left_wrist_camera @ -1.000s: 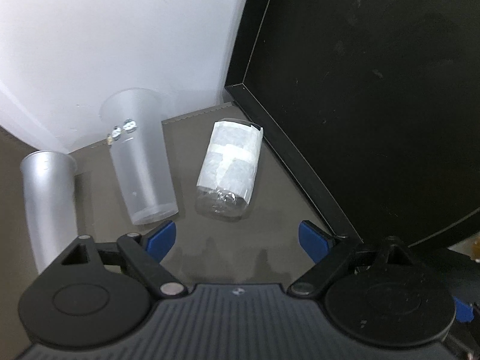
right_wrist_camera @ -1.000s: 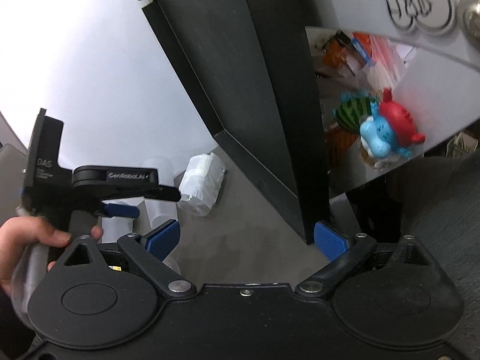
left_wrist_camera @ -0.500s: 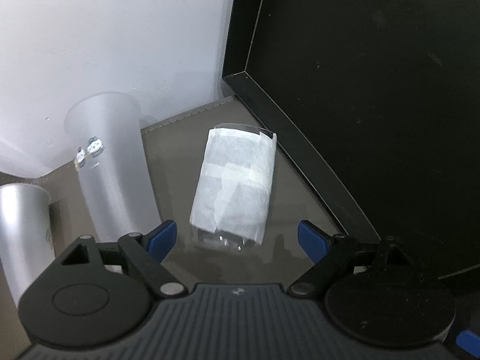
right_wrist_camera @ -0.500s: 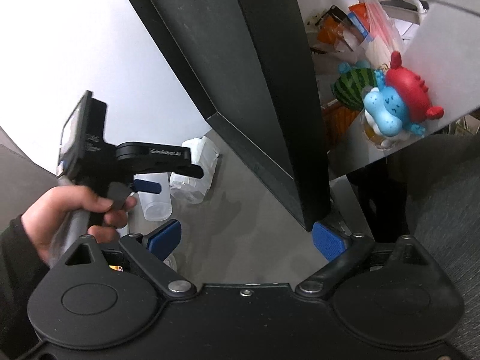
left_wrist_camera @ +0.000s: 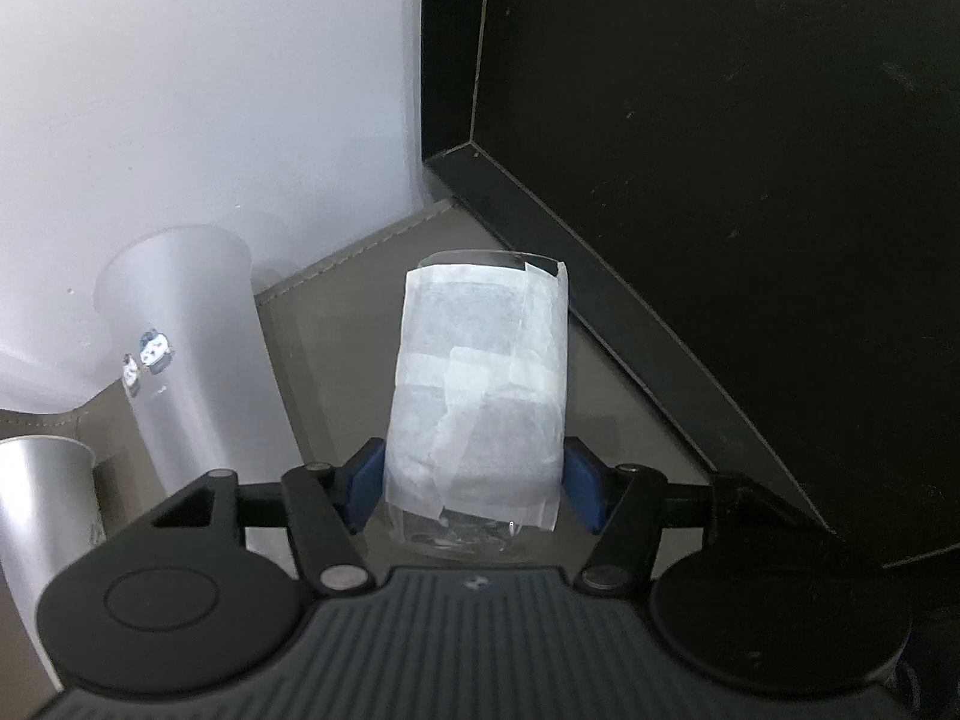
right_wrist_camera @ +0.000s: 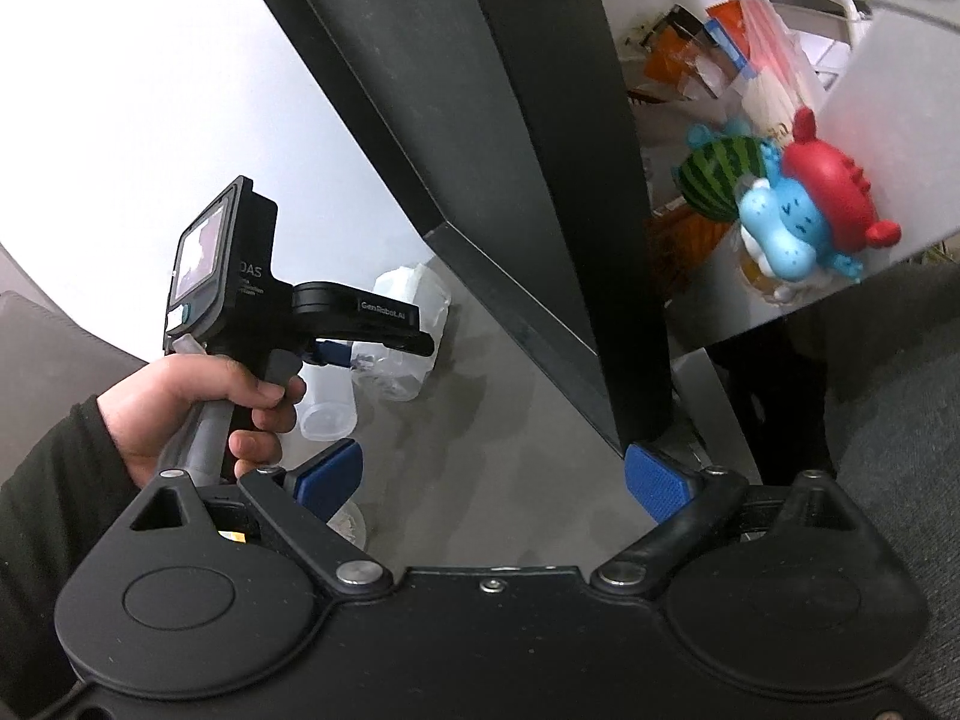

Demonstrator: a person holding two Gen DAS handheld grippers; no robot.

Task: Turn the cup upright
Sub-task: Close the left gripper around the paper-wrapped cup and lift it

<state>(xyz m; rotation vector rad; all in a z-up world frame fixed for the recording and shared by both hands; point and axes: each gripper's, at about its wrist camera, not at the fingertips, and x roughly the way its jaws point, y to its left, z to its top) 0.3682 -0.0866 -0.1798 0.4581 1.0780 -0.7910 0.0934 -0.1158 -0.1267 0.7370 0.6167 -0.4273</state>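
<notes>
A clear cup wrapped in white paper tape (left_wrist_camera: pixel 480 402) stands upside down on the grey table, its rim down and its base up. My left gripper (left_wrist_camera: pixel 474 489) has a blue pad on each side of the cup, closed against its walls low down. The cup also shows in the right wrist view (right_wrist_camera: pixel 408 330), partly behind the left gripper's body (right_wrist_camera: pixel 336 318). My right gripper (right_wrist_camera: pixel 489 477) is open and empty, low over the table, nearer the front.
A frosted plastic cup (left_wrist_camera: pixel 186 348) stands upside down left of the taped cup, and another (left_wrist_camera: pixel 42 516) is at the far left. A black panel (left_wrist_camera: pixel 720 180) stands close on the right. A white wall (left_wrist_camera: pixel 210 90) is behind.
My left gripper moved forward to the taped cup and closed its pads on it. The right gripper stayed open and shifted little.
</notes>
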